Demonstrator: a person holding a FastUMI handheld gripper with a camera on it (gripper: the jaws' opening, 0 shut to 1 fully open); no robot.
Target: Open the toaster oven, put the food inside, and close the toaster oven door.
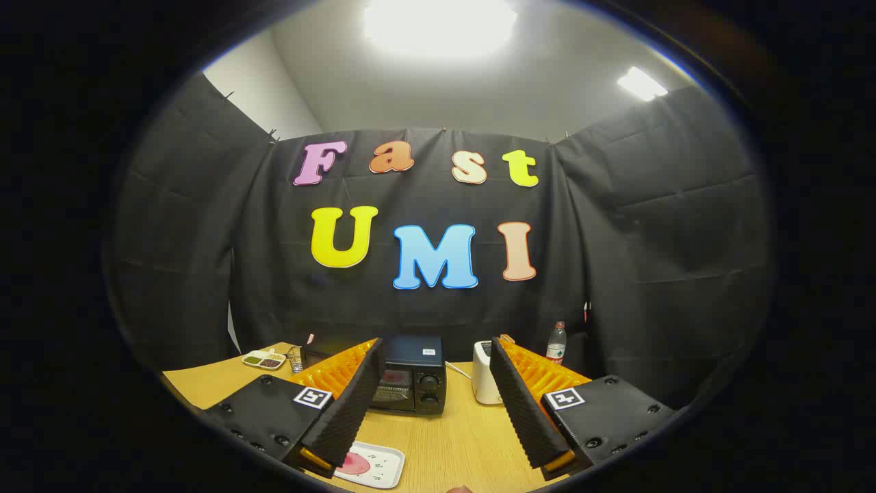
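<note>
I'm holding my fingers (435, 383) spread wide, gripping nothing, over the wooden counter (452, 445). The small black toaster oven (410, 375) is sitting beyond them, door closed; the white tray with pink food (369, 464) is lying just below. I'm thinking approach level, aiming for the door's top edge.

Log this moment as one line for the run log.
gripper: open, holding nothing | oven: beyond fingers, door shut | food: on tray, near left finger | task: not begun
</note>
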